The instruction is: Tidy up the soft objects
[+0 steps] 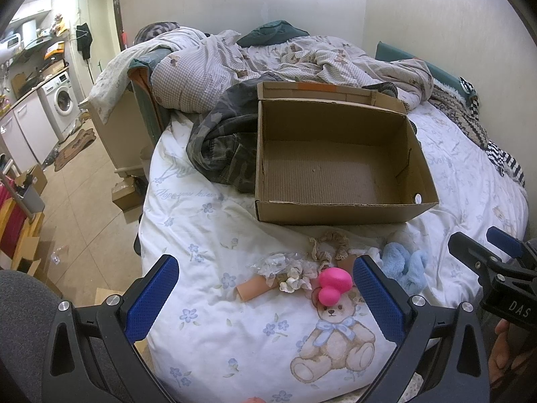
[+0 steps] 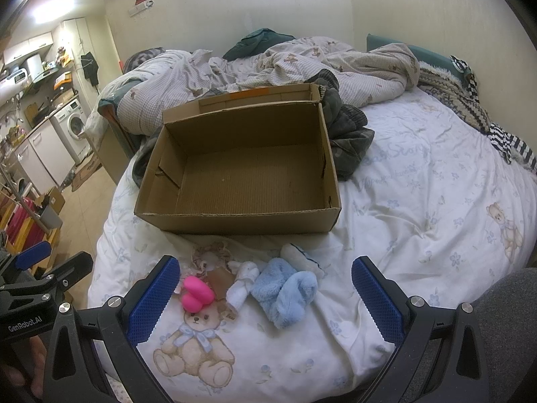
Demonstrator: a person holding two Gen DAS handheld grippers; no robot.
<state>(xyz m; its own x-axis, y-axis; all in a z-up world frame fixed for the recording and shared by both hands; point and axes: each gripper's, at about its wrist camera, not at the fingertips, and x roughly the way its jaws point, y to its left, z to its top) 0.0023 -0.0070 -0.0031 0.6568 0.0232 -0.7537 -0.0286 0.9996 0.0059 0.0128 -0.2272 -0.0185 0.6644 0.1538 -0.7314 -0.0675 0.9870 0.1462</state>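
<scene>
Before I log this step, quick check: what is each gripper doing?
Left gripper: open, holding nothing, above the pink toy.
Right gripper: open, holding nothing, above the blue fluffy cloth.

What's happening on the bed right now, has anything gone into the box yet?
Nothing yet. The cardboard box sits open and empty on the bed. Both the left gripper and right gripper are open, holding nothing. Lying loose in front of the box are a pink toy, a fluffy blue cloth, a white rolled cloth and scrunchies.
</scene>
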